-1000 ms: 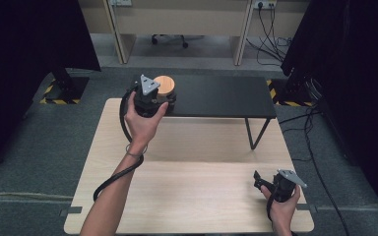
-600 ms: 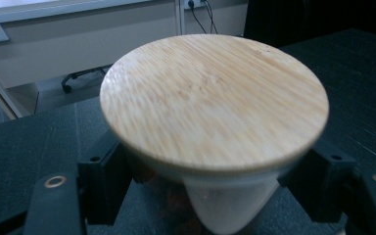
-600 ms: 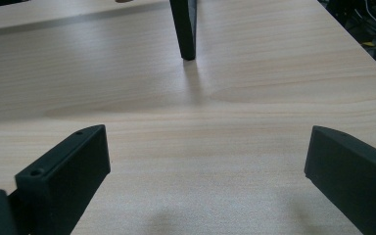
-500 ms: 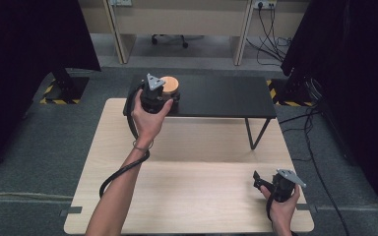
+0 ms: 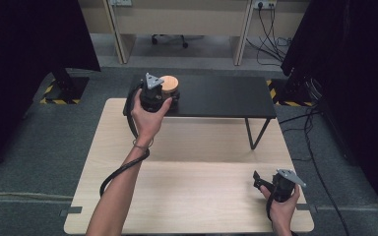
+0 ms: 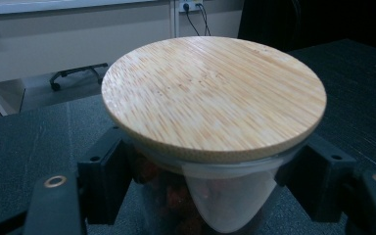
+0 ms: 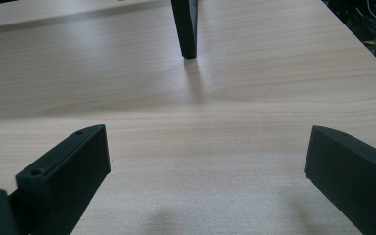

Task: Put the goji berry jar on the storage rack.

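Left arm: I am reaching it far forward, hand wrapping my left gripper [image 5: 153,93], jaws straddling something, contact unclear.
Right gripper [image 5: 262,183]: I am holding it low and near, jaws gaping wide.

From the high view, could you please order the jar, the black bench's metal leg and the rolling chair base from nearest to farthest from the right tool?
1. Metal leg, just ahead of the right tool.
2. Jar, far left on the bench, at the left tool.
3. Chair base, on the floor beyond the tables.

An office chair [image 5: 168,39] stands beyond the wooden table [image 5: 192,196].
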Demonstrator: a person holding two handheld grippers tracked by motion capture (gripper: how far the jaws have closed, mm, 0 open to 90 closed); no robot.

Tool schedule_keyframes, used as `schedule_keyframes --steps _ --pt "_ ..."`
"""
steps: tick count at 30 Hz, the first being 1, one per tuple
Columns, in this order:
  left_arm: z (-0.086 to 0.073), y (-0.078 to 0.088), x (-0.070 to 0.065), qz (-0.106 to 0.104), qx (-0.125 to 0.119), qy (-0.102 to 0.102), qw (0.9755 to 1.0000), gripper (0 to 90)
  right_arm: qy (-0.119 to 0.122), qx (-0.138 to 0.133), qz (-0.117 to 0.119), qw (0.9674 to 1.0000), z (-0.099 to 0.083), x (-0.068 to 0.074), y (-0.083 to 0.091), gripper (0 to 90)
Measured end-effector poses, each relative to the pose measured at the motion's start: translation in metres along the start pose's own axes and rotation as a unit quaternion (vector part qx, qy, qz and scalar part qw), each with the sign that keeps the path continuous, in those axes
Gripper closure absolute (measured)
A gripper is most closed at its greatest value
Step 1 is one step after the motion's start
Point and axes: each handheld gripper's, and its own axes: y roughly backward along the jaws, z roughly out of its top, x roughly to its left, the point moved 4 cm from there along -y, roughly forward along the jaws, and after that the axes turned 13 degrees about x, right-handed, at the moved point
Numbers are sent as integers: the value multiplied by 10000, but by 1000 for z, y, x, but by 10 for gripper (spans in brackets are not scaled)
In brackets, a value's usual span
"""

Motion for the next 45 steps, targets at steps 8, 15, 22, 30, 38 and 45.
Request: schedule_keyframes --steps 8,15,22,30,38,45 --pt "1 0 1 -23 23 -22 10000 257 15 23 25 10000 0 1 0 31" --pt "1 0 2 -37 12 -31 10000 257 -3 20 43 10000 0 0 0 32" --pt "-7 6 3 -31 -182 -22 9998 160 -30 27 63 10000 1 -1 0 31" --pt "-19 30 -3 67 -545 -209 9983 30 -39 37 74 10000 1 -2 0 31" --pt "-32 55 -6 52 -739 -309 9968 31 -47 41 72 10000 1 -2 0 31" --pt "-54 72 -2 70 -890 -294 9956 35 -45 35 67 10000 1 -1 0 31"
